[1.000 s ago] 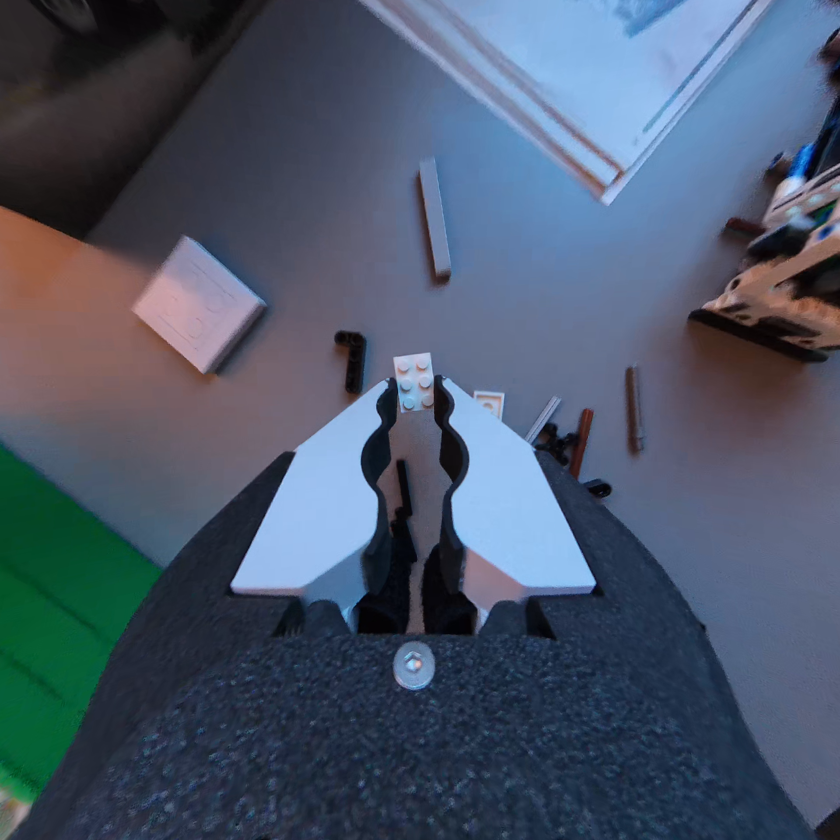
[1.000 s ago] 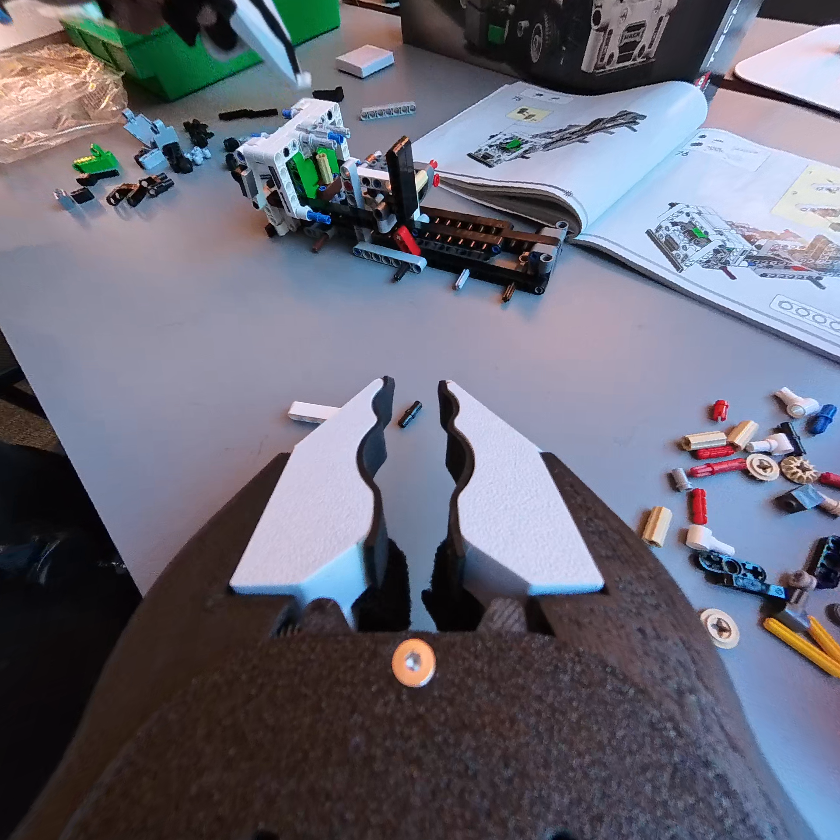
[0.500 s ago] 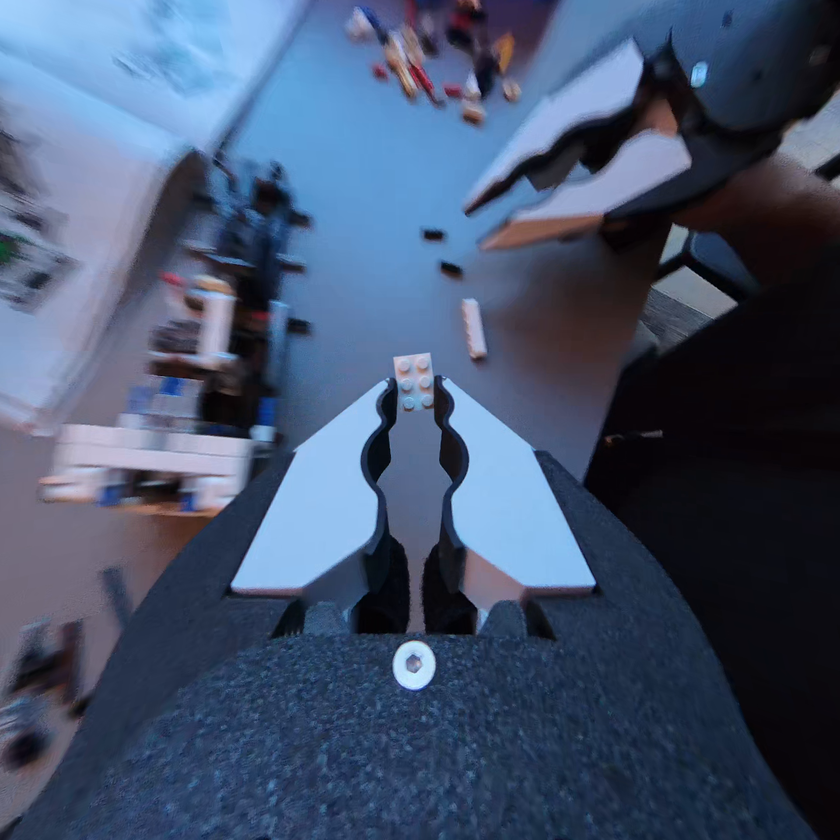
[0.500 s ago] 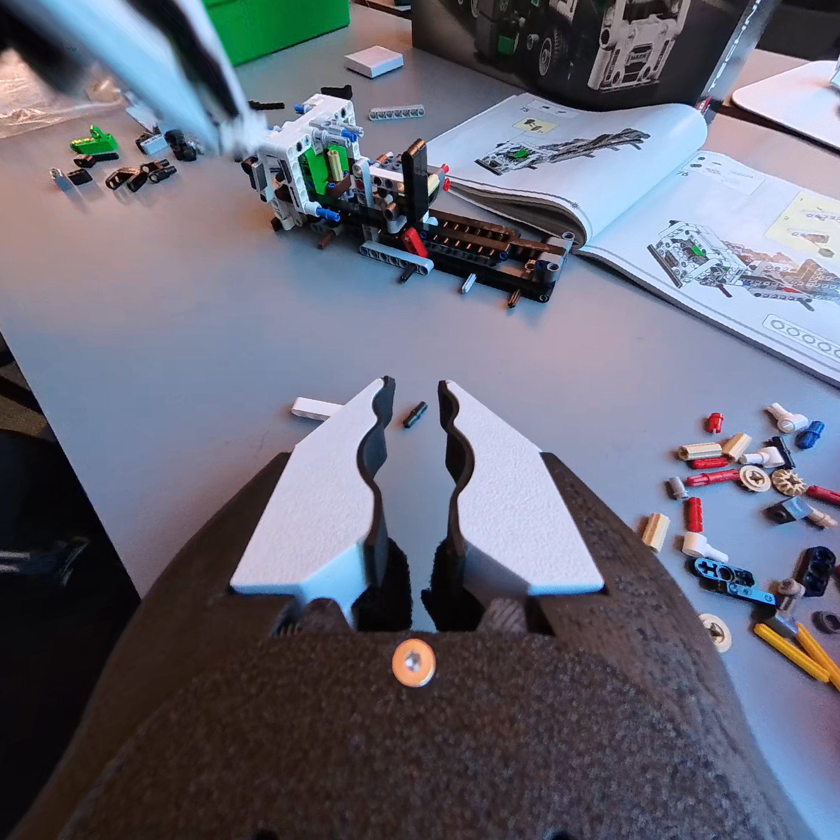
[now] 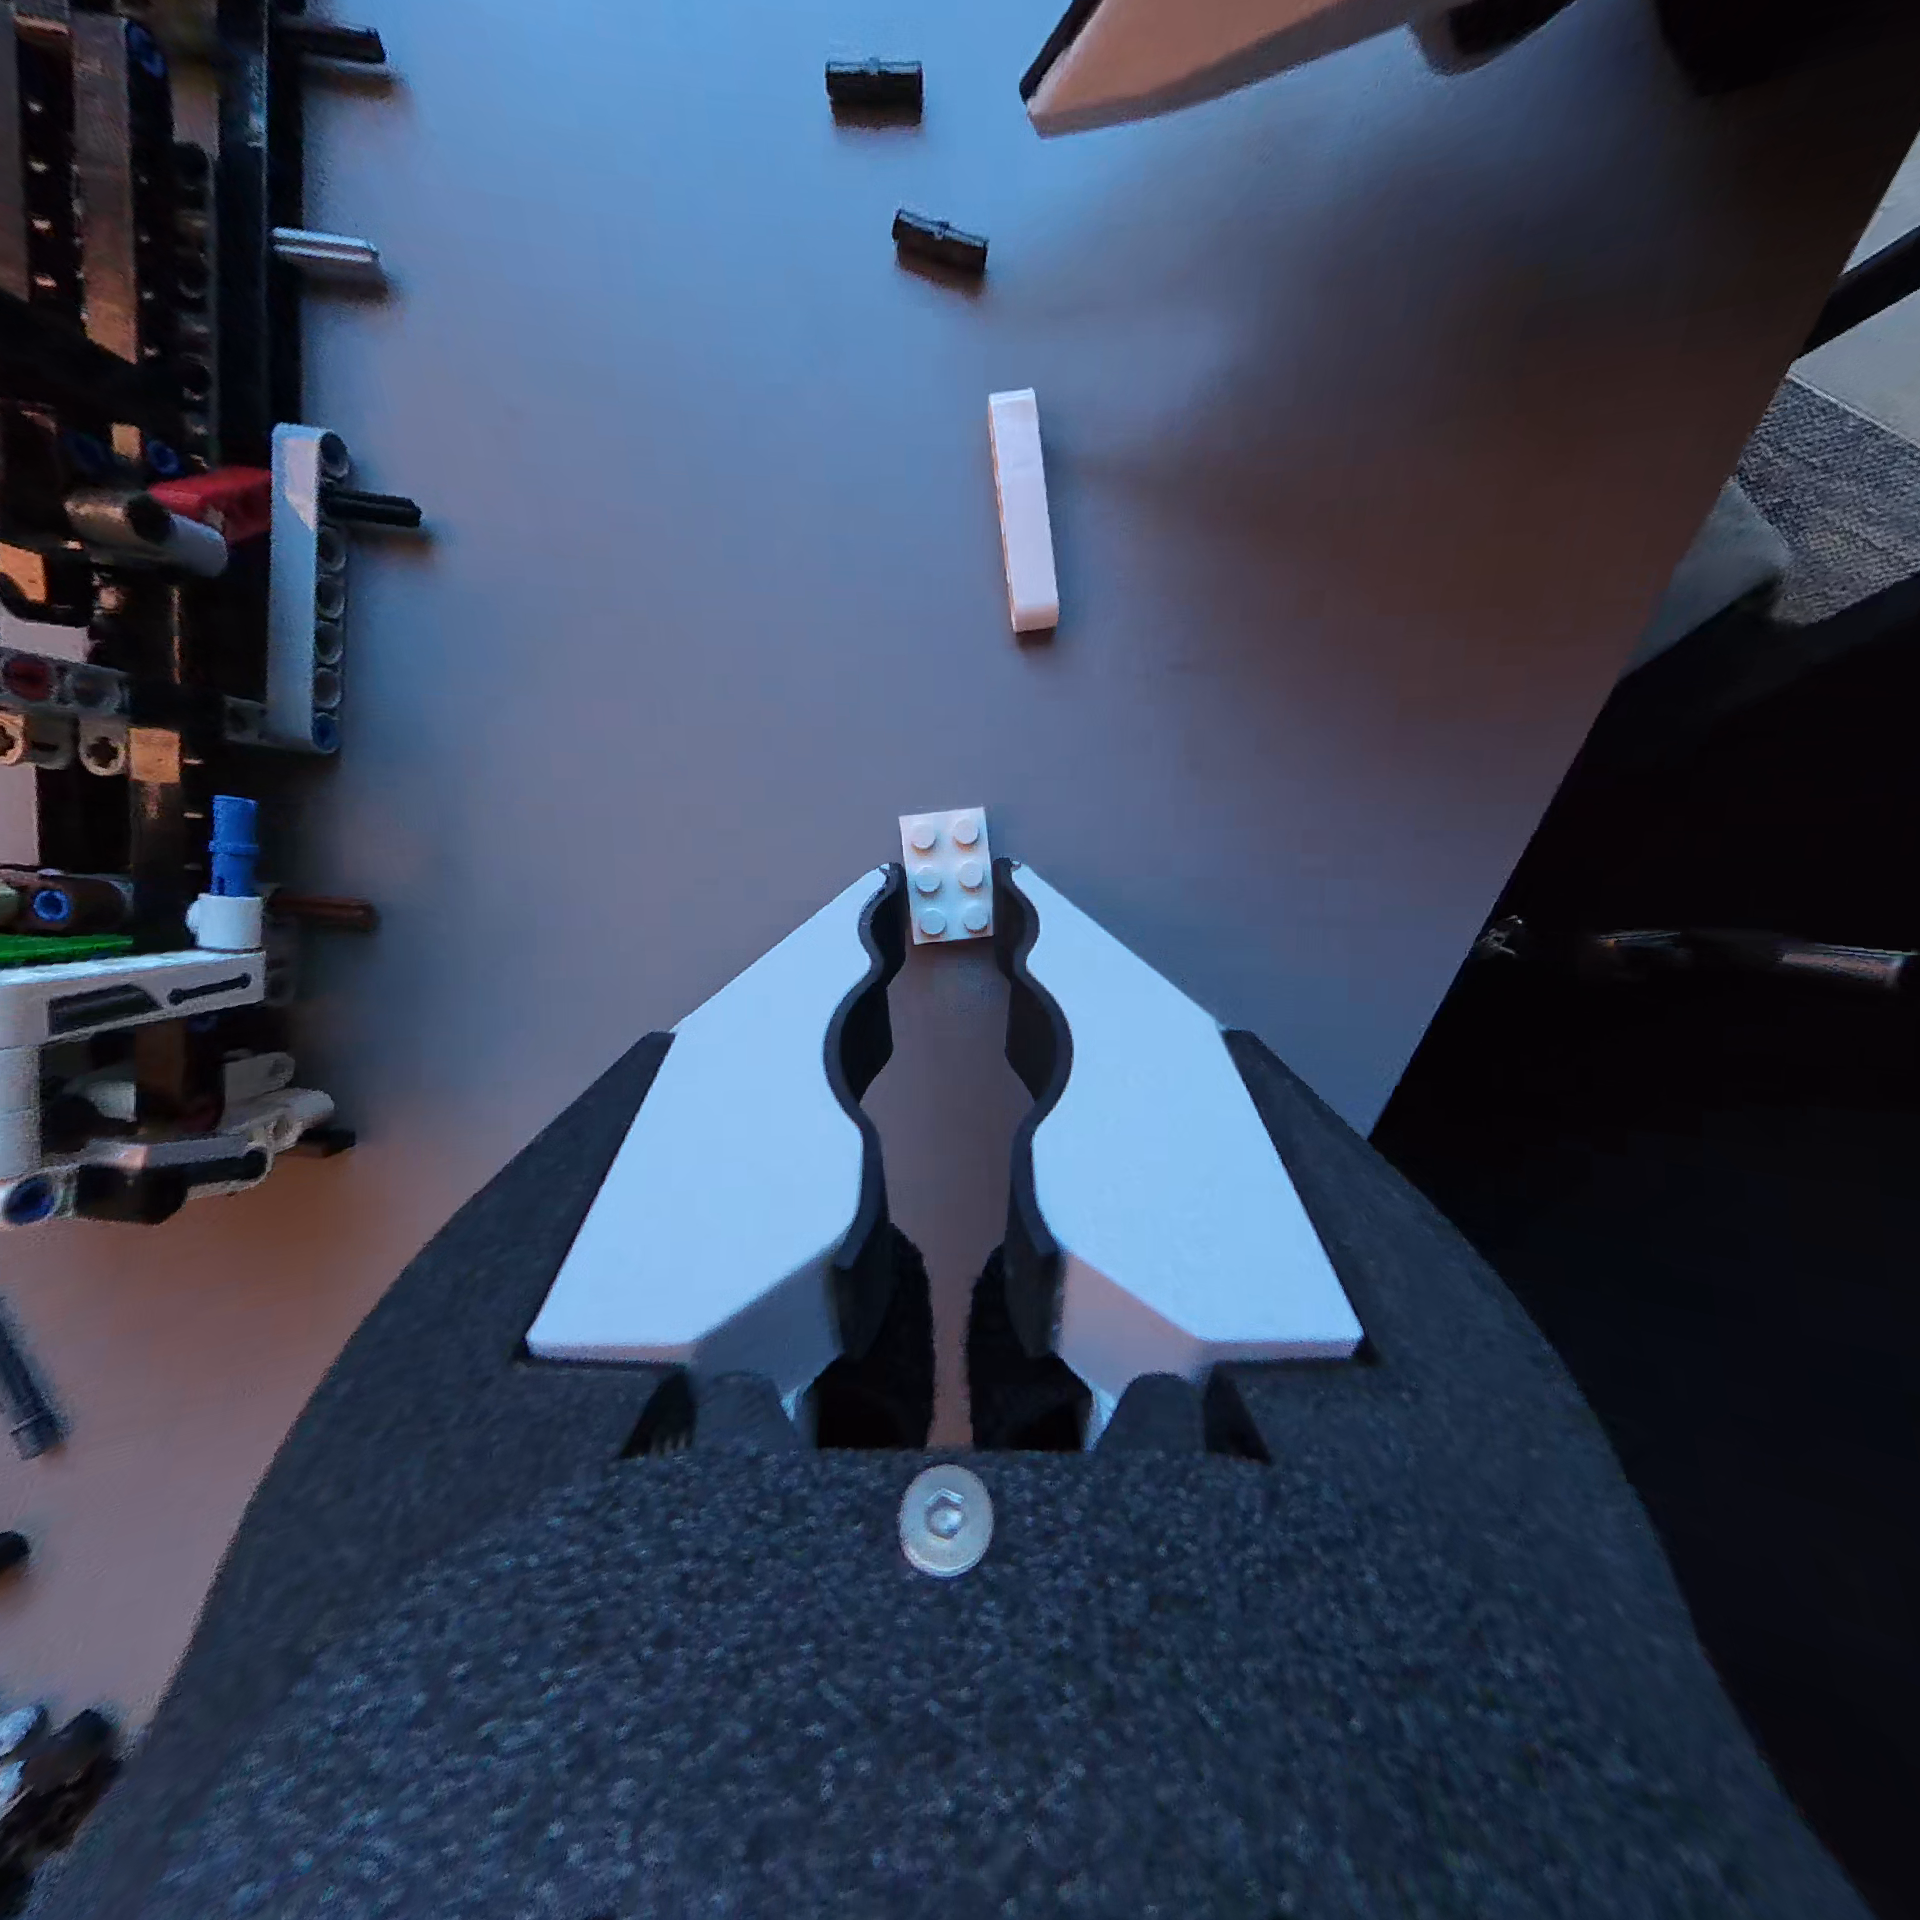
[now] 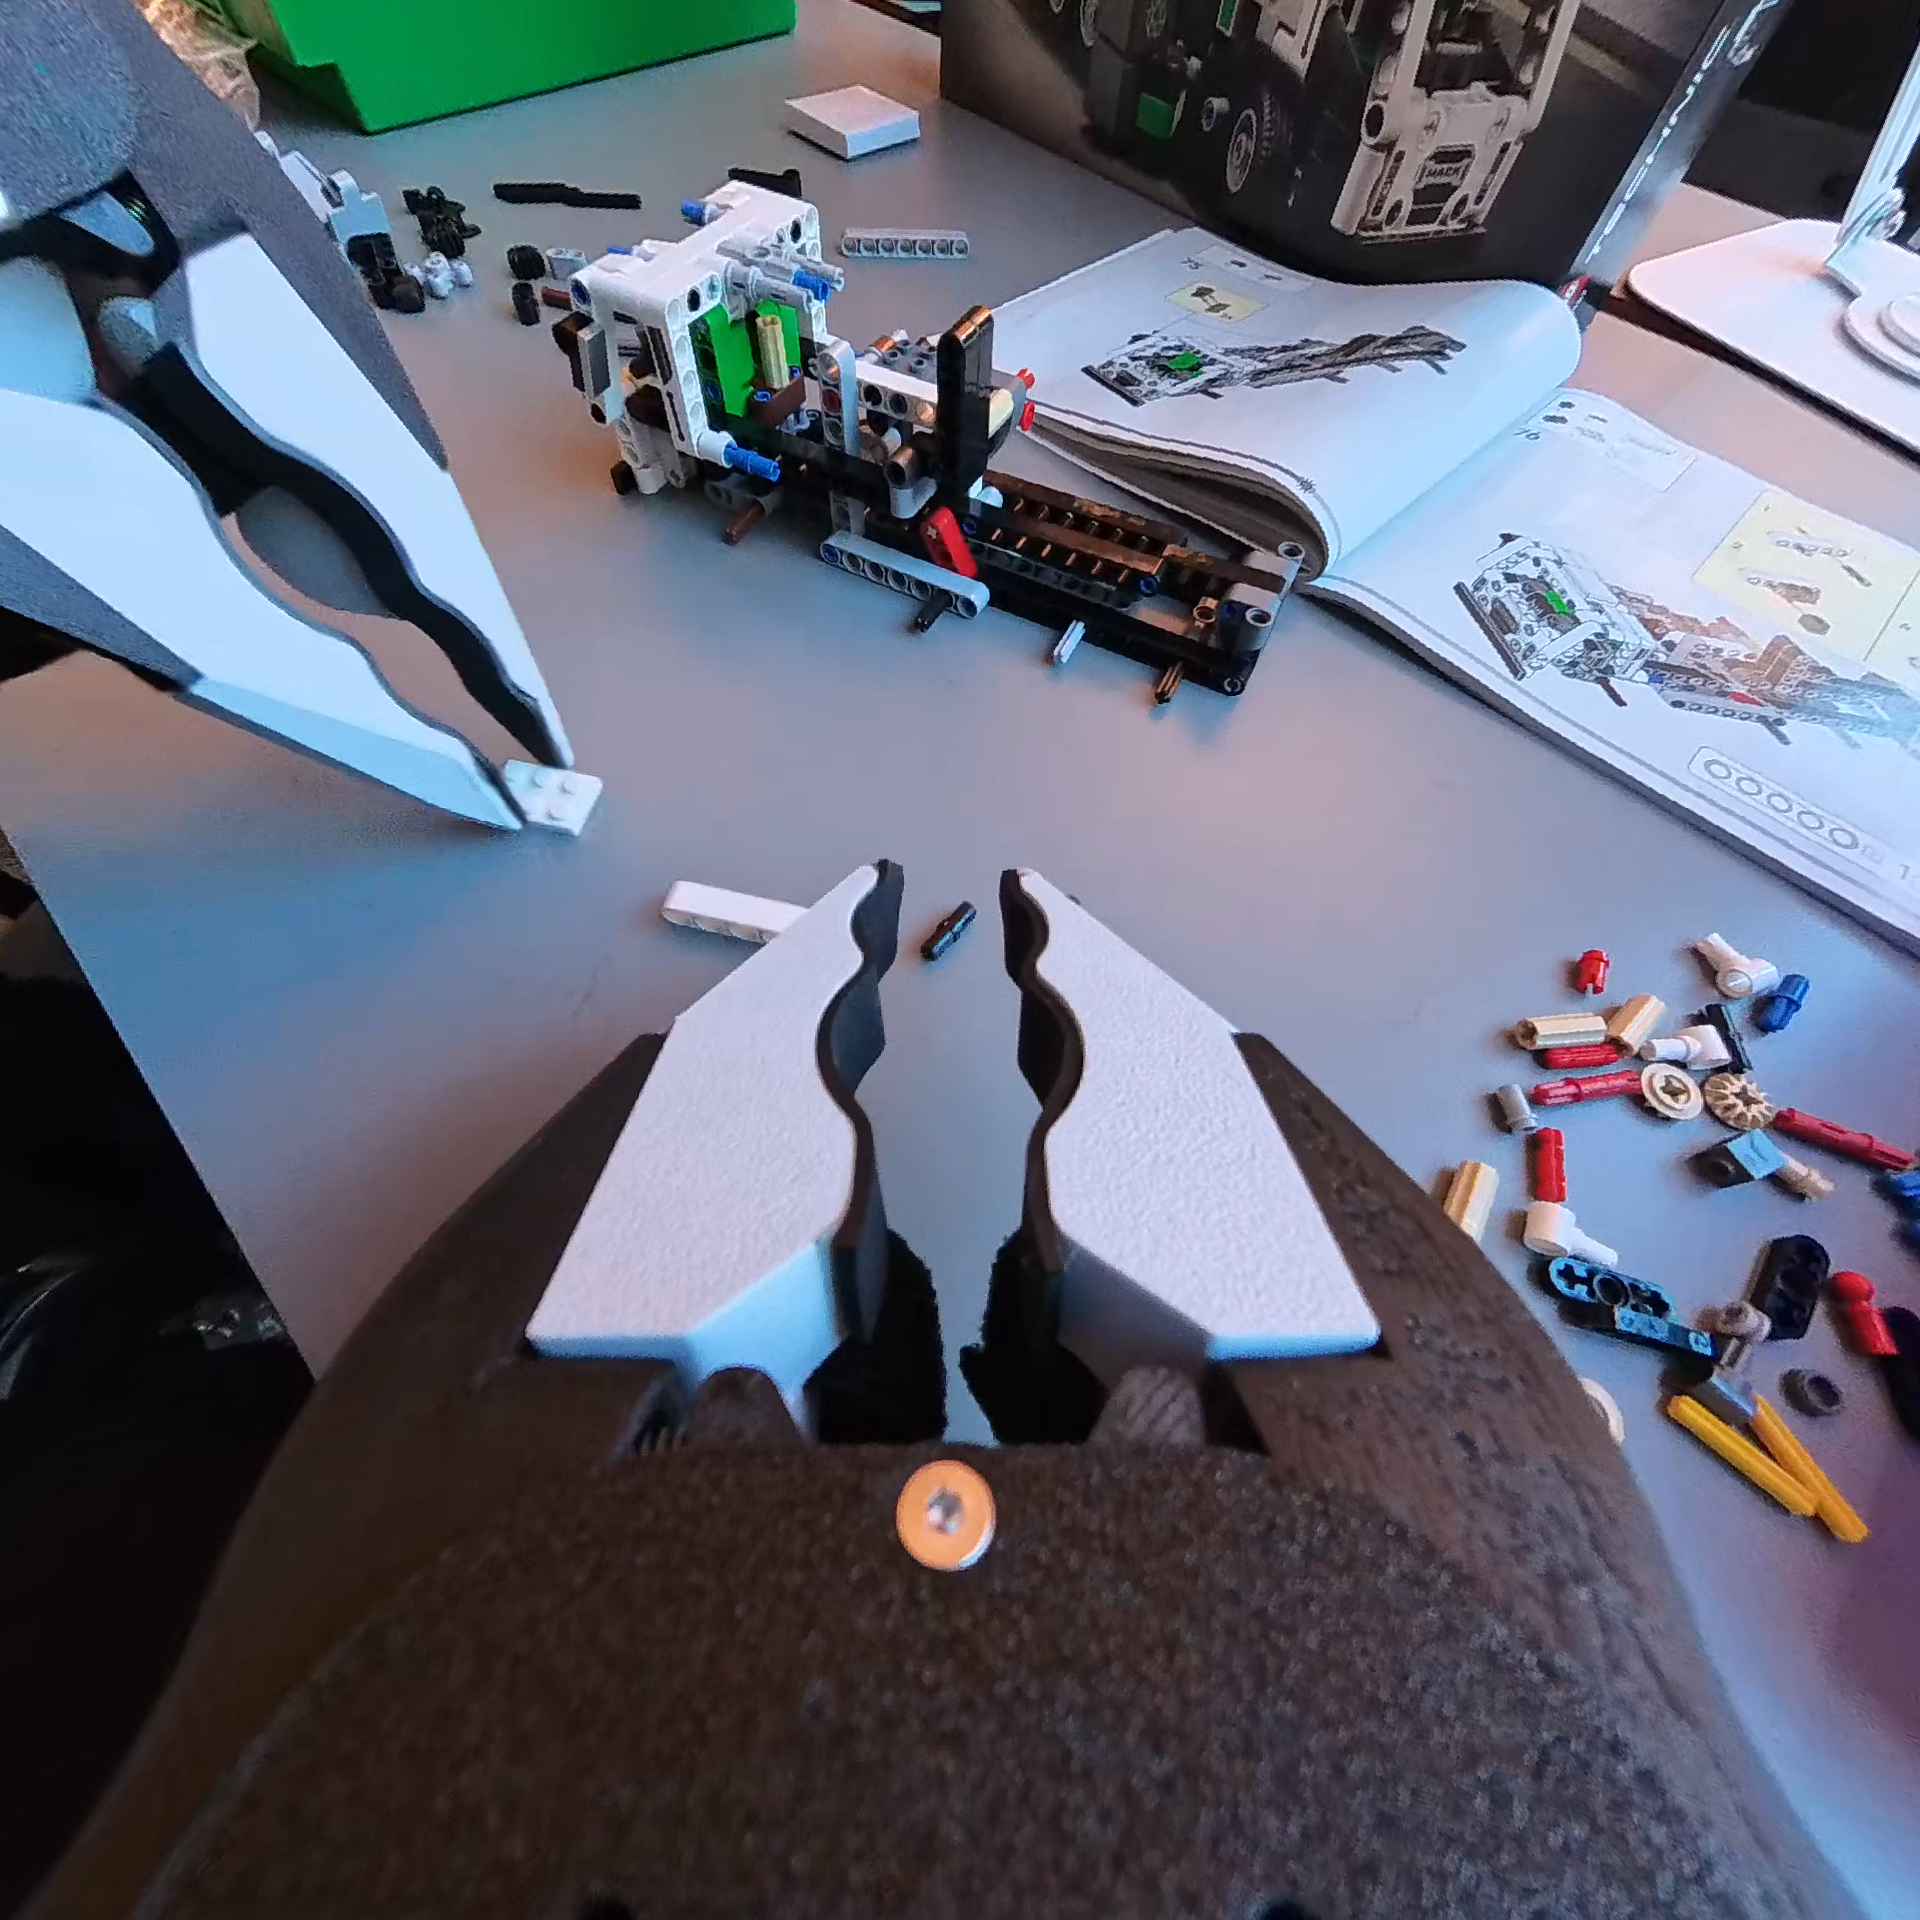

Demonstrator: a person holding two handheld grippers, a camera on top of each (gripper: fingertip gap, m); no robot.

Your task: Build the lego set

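Note:
My left gripper [image 5: 948, 891] is shut on a small white studded plate [image 5: 943, 847], held flat just above the grey table. In the right wrist view the left gripper [image 6: 516, 805] and the plate [image 6: 556, 798] are at the left, near the table's front edge. My right gripper [image 6: 951, 883] is open and empty, low over the table. A black pin [image 6: 948, 930] lies between its tips. A white beam [image 6: 727, 909] lies beside its left finger. The partly built truck chassis [image 6: 831, 436] stands behind them.
An open instruction booklet [image 6: 1455, 468] and the set's box [image 6: 1351, 125] lie at the back right. Several loose small parts [image 6: 1662, 1143] lie at the right, and more [image 6: 436, 249] at the back left by a green bin [image 6: 499, 52]. The table edge [image 5: 1558, 831] drops off at the left gripper's right. Spacing between my two grippers at the tips: around 12 cm.
My left gripper has swung with the white plate from the far side of the table, over the chassis, down to the front near my right gripper. The right gripper has hardly moved.

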